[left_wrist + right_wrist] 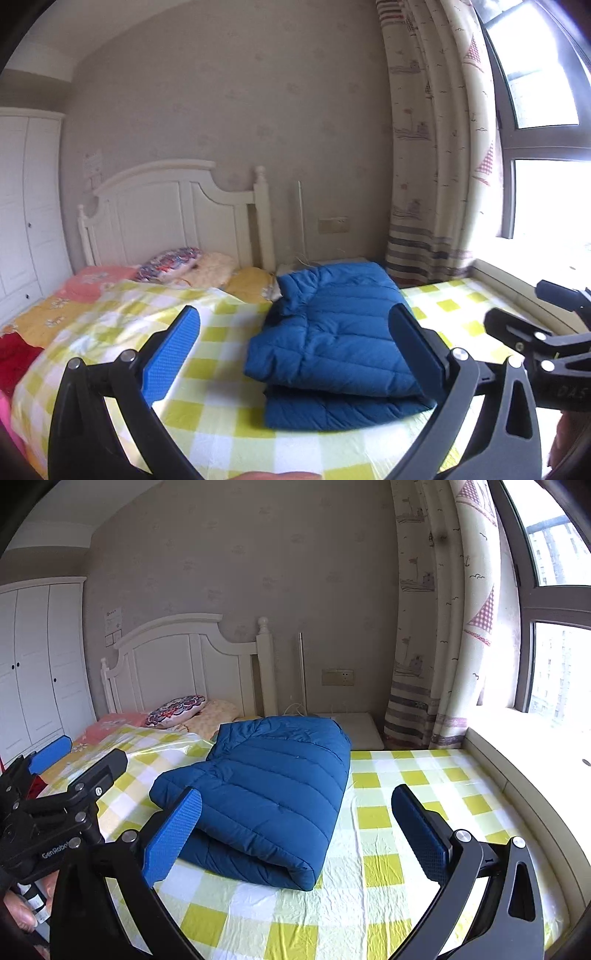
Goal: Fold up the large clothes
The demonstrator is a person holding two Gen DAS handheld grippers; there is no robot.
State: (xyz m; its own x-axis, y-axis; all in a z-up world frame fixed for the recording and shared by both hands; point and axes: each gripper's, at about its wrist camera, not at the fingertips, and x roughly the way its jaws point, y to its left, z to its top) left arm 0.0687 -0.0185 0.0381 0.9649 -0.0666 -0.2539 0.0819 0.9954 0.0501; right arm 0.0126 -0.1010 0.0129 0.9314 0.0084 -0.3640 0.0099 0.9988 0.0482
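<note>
Blue down jacket was found already folded into a compact, layered bundle on the checked sheet of the bed, so the folding of this garment was judged to be essentially done. Furthest to the left of both grippers, a red garment was glimpsed at the bed's edge; whether it was waiting to be folded could not be told. The left gripper was held off the fabric with its jaws spread wide and nothing between the pads; the bundle lay just ahead of it, lapping behind its right finger, with bare sheet ahead of its left finger. Further right, the right gripper was likewise seen released and empty, the jacket's rolled near edge lying ahead of and behind its left finger, and open sheet stretching ahead of its right finger toward the window sill. No contact with the cloth was seen from either tool. Beyond the jacket, pillows and a white headboard were seen. What was left, by appearance, was at most a tidying press on the bundle or a move to another garment.
</note>
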